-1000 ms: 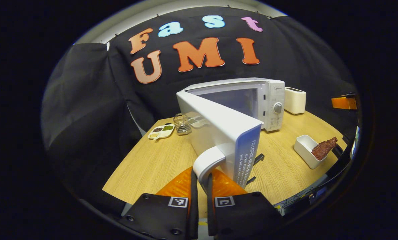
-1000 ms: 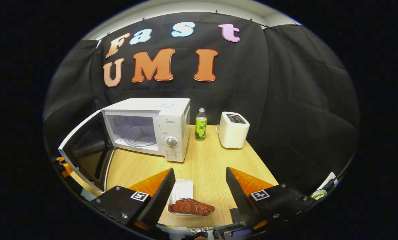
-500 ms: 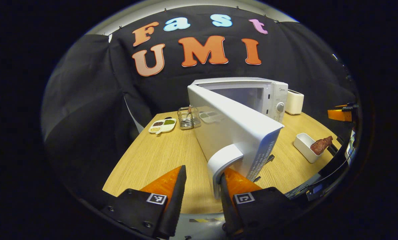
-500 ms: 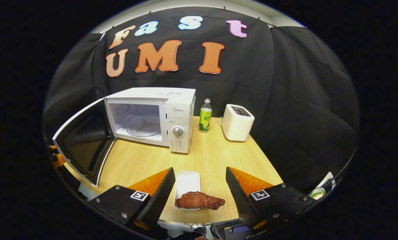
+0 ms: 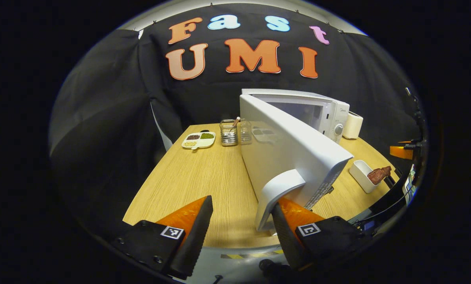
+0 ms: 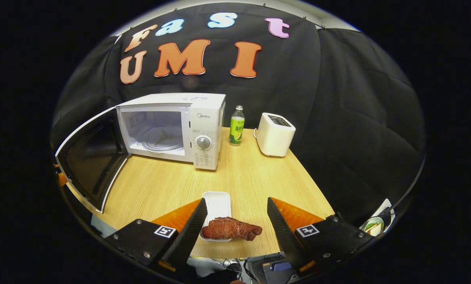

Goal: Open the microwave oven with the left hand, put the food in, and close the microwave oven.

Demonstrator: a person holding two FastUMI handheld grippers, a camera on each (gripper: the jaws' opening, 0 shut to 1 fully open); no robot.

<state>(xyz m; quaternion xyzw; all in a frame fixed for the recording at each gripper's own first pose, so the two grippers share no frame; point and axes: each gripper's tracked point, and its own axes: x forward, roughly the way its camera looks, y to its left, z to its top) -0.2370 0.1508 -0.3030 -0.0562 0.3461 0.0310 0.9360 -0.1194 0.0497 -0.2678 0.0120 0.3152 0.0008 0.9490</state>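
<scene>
Black cloth encloses a wooden worktop (image 6: pixel 243 173) on which a white microwave oven (image 6: pixel 203 114) is placed with its door (image 6: pixel 89 154) swung wide toward the left front corner.

In the right gripper view, the oven cavity with its glass turntable (image 6: pixel 158 142) is seen, together with a green bottle (image 6: pixel 236 128) and a white toaster (image 6: pixel 274 135) standing behind and to the right of the oven. The right tongs (image 6: pixel 237 211) are spread apart and held over the near edge of the worktop. Between their fingers, without contact, a white tray (image 6: pixel 218 203) is seen with the food (image 6: pixel 232 228), a brown piece of meat, laid across its near end.

In the left gripper view, the door's white outer face (image 5: pixel 286 146) and its handle (image 5: pixel 276 193) are seen. The left tongs (image 5: pixel 239 215) are spread; the handle lies just beside the right-hand finger (image 5: pixel 290 213), and contact cannot be confirmed. At the far left corner of the worktop, a divided dish (image 5: pixel 197 140) of grains and a wire holder (image 5: pixel 228 133) are located. The tray (image 5: pixel 361 173) and food (image 5: pixel 379 174) appear near the right edge.

Bare worktop is available between the tray and the oven opening. The door's free edge reaches the worktop's front edge. The oven cavity is largely hidden by the door in the left gripper view.
</scene>
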